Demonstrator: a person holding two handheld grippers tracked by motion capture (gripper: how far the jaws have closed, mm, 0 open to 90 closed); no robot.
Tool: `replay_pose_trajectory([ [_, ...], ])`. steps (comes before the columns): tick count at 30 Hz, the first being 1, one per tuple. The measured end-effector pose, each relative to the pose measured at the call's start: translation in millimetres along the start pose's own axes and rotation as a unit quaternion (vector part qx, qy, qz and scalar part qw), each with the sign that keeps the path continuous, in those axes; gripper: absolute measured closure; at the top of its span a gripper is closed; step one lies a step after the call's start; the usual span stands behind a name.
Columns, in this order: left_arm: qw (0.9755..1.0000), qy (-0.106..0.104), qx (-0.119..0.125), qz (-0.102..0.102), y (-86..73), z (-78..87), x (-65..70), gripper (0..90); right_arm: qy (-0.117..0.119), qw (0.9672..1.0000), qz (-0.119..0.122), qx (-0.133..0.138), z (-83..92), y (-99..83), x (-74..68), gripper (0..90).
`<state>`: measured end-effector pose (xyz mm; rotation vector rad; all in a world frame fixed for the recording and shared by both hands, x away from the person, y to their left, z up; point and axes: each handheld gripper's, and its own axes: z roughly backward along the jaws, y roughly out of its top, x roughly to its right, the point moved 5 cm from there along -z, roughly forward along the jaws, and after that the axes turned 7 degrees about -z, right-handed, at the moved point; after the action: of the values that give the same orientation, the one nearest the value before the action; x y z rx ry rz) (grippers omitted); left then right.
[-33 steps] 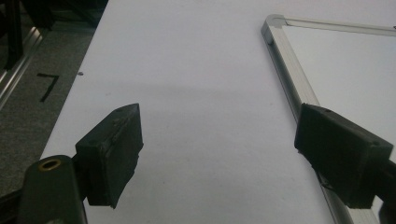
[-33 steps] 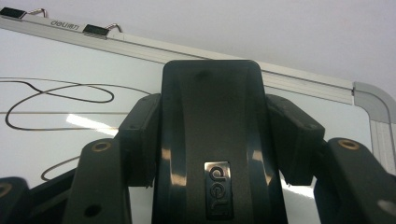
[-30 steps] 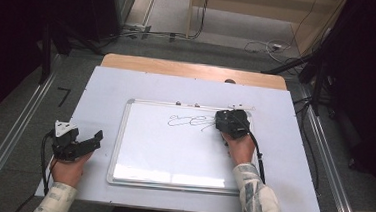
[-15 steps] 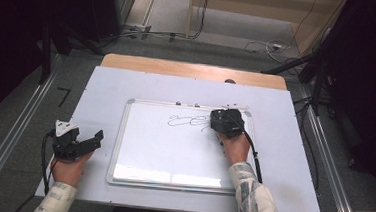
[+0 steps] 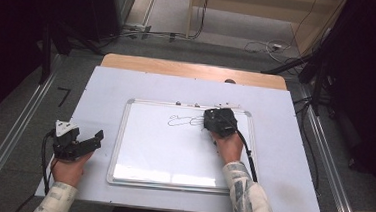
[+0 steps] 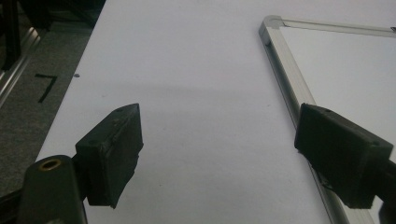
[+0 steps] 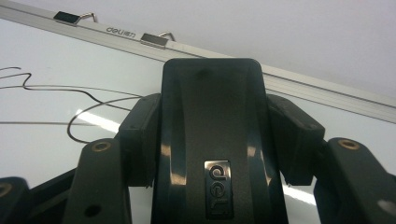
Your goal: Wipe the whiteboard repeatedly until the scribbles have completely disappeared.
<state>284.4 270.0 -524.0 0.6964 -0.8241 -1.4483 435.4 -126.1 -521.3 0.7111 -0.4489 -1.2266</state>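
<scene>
A whiteboard lies flat on a white counter. The right tongs are clamped on a black whiteboard eraser, held over the board's far right corner beside a thin black scribble. The left tongs rest on the counter just left of the board, jaws wide apart and empty. Risk, as a judgement: with nothing steadying the board, a wiping stroke could push it sideways; an eraser held tilted could skip parts of the line

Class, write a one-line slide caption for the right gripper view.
Right gripper clamps a black whiteboard eraser on the whiteboard, beside black scribbles.
</scene>
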Motion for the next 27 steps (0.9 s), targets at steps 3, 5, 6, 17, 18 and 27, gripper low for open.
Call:
replay_pose_trajectory([
  [3,1.0,0.001,0.001,0.002,0.2,0.0,-0.2,15.8,0.001,1.0,0.001,0.0,-1.3,0.7,-4.9,39.6],
  [5,1.0,0.001,0.001,0.001,0.2,0.0,-0.3,15.8,0.004,1.0,0.004,0.0,-2.6,1.5,-10.3,39.5],
  [6,1.0,0.0,0.002,0.002,0.3,0.0,-0.2,15.8,0.004,1.0,0.004,-0.001,-2.9,1.6,-11.7,39.5],
  [17,1.0,-0.001,0.002,0.003,0.5,0.3,-0.2,15.8,0.013,0.9998,0.013,-0.001,-9.0,5.1,-35.0,39.6],
  [18,1.0,-0.001,0.002,0.003,0.5,0.3,-0.1,15.8,0.013,0.9998,0.013,-0.001,-9.0,5.1,-35.0,39.6],
  [27,1.0,-0.003,0.003,0.004,0.7,0.7,-0.4,15.8,0.022,0.9994,0.025,0.001,-14.6,8.5,-54.5,39.5],
])
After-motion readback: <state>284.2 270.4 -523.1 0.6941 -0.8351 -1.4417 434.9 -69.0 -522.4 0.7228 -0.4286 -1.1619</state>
